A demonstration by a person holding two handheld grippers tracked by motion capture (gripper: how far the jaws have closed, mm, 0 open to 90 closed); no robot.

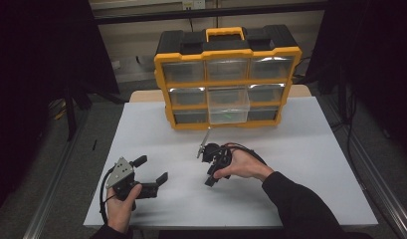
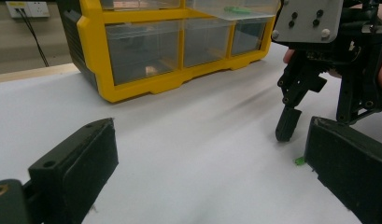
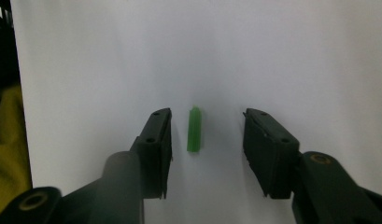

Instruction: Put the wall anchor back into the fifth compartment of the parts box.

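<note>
The white tabletop (image 1: 300,189) is lying bare across its near and right-hand stretches, giving a hand plenty of room to pass there. At the far edge the yellow-and-black plastic organiser with clear drawers (image 1: 227,77) is standing upright and blocking the way beyond; its clear middle drawer (image 1: 229,105) is jutting out toward the near side, overhanging the table in front of the case. The right gripper (image 1: 205,167) is sitting near the table's centre, just in front of that drawer, narrowing the gap there. The left gripper (image 1: 152,169) is occupying the near-left corner, with open surface between the two. A small green plastic peg (image 3: 194,129) is lying flat between the right gripper's parted jaws, with clear space on either side of it.
</note>
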